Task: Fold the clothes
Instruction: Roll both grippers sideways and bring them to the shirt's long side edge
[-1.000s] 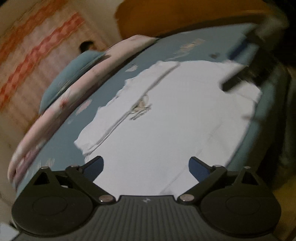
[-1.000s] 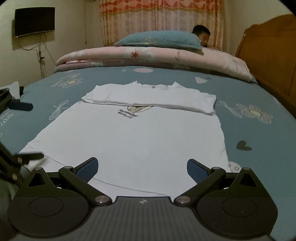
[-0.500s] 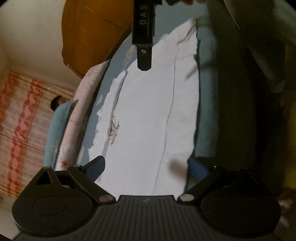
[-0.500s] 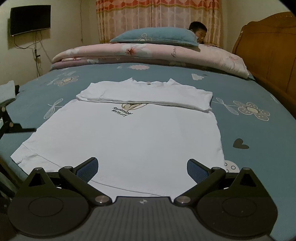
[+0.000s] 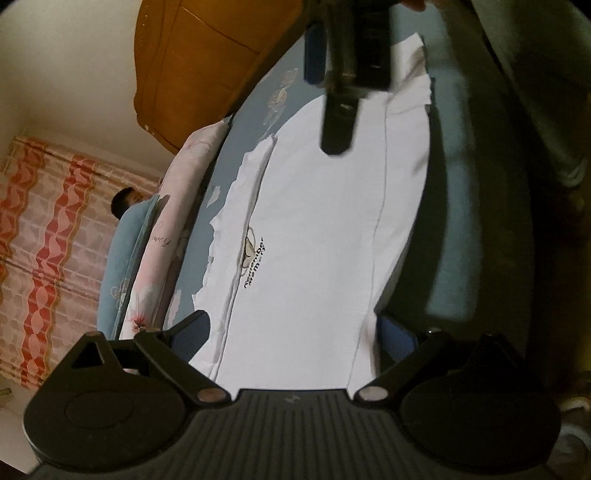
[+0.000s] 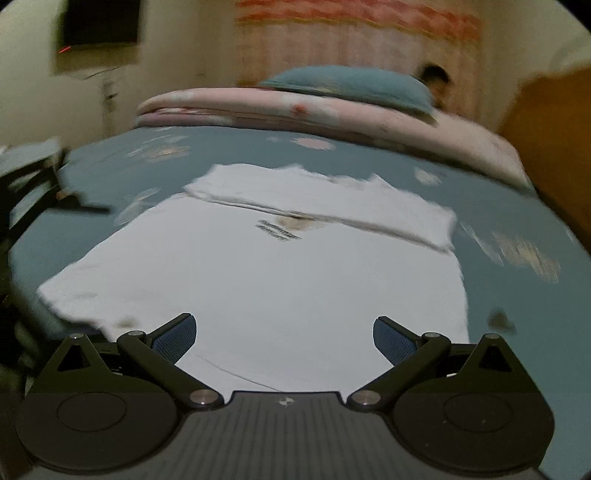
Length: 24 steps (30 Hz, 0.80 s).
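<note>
- One bed fills both views, its blue floral sheet spread flat; a rolled pink quilt lies along the far side with a blue pillow on top.
- A wooden headboard stands at one end, an orange-patterned curtain hangs behind the bed, and a dark screen is mounted on the wall.
- A person's head shows just behind the pillow.
- The white T-shirt lies flat in the middle of the sheet, its top part with the sleeves folded down over the chest, just above the printed design.
- Its long axis runs from the hem at the near edge of the bed to the fold on the quilt side.
- The right gripper hovers over the hem, jaws spread wide, holding nothing.
- The left gripper is turned sideways along the hem at the shirt's corner, jaws likewise wide apart with cloth between them but not pinched.
- The right wrist view is motion-blurred.
</note>
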Tool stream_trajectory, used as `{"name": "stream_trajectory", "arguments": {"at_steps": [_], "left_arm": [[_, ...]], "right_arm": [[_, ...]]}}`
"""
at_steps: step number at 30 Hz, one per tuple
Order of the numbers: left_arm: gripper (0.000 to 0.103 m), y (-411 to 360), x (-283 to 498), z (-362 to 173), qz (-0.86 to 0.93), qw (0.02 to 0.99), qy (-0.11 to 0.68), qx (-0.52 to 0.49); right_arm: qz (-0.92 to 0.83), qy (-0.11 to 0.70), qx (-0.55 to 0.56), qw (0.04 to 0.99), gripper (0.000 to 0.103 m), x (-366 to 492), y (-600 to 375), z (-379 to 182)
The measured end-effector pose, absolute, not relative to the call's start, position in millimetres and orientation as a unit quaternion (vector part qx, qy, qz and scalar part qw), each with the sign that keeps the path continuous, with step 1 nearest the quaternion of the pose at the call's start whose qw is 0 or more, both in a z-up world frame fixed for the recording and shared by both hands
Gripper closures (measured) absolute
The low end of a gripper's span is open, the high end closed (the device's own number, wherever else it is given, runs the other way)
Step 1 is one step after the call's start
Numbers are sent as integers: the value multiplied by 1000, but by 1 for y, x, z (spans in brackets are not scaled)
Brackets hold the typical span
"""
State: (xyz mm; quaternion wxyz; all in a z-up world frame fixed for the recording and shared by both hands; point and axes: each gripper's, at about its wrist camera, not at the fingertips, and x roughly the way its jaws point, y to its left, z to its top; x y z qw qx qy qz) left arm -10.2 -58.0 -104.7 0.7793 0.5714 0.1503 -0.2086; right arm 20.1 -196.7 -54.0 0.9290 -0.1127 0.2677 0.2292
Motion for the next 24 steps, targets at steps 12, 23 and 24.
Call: {"name": "stream_trajectory", "arguments": {"at_steps": [12,23,24], "left_arm": [[6,-51,-12,-98,-205,791,150,557],[6,-65,-12,-115,-205,786,166,558],[6,-65,-13,-116,-201,783,162,565]], "right_arm": [[286,236,-344,863,0,6,-112,-96],[193,196,-422,864,0,9,-110,-103],[193,198,-423,863,0,10,-110,-105]]}}
